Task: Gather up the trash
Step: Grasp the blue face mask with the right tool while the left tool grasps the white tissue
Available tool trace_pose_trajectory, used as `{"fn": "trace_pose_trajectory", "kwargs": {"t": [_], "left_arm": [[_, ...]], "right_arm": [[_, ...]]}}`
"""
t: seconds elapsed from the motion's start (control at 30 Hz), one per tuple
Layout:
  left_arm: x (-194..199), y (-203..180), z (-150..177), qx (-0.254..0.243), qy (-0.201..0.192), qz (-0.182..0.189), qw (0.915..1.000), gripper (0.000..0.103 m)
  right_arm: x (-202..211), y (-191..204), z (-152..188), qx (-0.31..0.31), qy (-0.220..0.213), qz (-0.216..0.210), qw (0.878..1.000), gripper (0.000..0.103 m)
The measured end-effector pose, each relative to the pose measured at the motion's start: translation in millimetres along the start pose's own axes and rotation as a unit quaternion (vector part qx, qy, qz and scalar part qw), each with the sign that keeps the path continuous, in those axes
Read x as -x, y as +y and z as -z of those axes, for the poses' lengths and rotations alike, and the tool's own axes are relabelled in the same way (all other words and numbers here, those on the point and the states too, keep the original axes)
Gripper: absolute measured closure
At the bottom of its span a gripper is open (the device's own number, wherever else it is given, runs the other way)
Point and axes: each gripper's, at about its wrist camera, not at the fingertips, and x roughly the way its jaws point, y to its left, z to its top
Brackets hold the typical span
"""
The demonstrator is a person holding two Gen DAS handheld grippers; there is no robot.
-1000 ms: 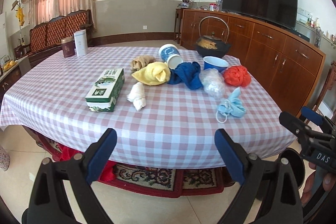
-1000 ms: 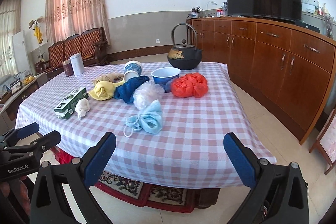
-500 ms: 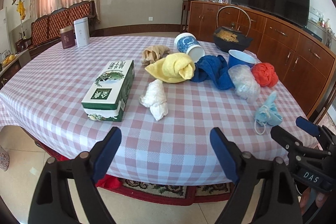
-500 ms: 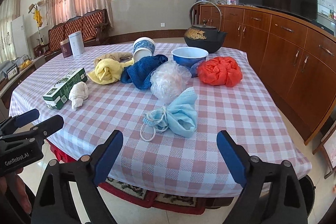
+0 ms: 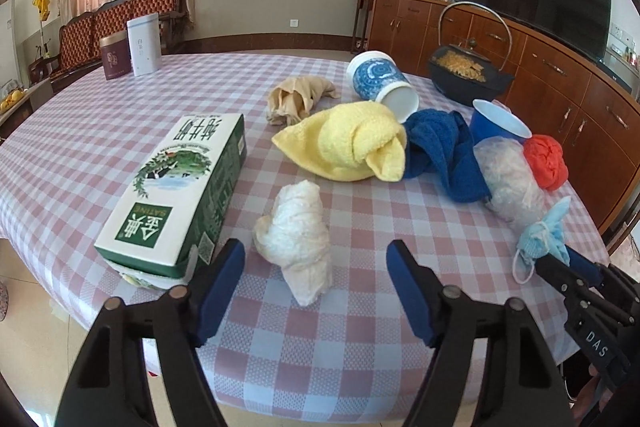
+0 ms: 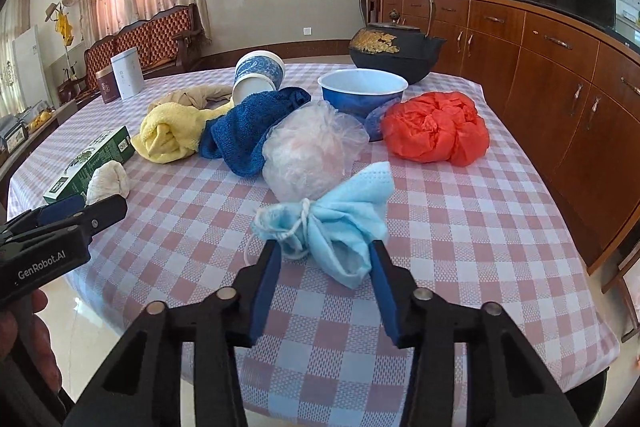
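A white crumpled wad (image 5: 296, 239) lies on the checked tablecloth between the fingers of my open left gripper (image 5: 316, 259), which touches nothing. A tied light-blue face mask (image 6: 332, 223) lies between the fingers of my open right gripper (image 6: 324, 259), with the pads close to both sides. Behind it are a clear plastic bag ball (image 6: 308, 151), a red plastic bag (image 6: 436, 131) and a tan crumpled wad (image 5: 298, 99). The mask also shows in the left wrist view (image 5: 546, 239).
A green tissue box (image 5: 176, 191) lies left of the white wad. Yellow cloth (image 5: 352, 143), blue cloth (image 5: 444, 151), a tipped blue-white cup (image 5: 380, 83), a blue bowl (image 6: 362, 91) and a black iron kettle (image 6: 394, 47) sit behind. Two tins (image 5: 130, 53) stand far left. A wooden sideboard (image 6: 560, 75) is at right.
Both grippers have moved forward over the table edge. The left now flanks the white wad, the right flanks the blue mask. The jaws of the right have narrowed.
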Motion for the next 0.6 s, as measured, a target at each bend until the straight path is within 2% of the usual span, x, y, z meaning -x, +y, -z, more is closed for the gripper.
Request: {"fn": "trace_pose_trajectory", "kwargs": {"t": [0.1,0.2,0.4,0.6], "left_arm": [[-5.2,2.5,-0.3,0.005,0.004,-0.001,1.0000,0.045],[-4.6,2.4,-0.4,0.005,0.001,0.004,1.0000,0.070],[7.5,-3.5,0.0,0.003,-0.011,0.023,0.9997,0.072],[29.0,-29.2,8.6,-0.016,-0.015,0.043,0.9988,0.072]], "right_arm": [[-4.5,-4.5,-0.6,-0.001,0.003,-0.001,1.000,0.078],[-3.2,-8.9,-0.2,-0.003,0.001,-0.011,1.000,0.081],[11.4,-14.1,1.7,-0.011,-0.019,-0.022,1.000,0.085],[33.3,-26.4,0.6,-0.024,-0.034,-0.006,0.999,0.085]]}}
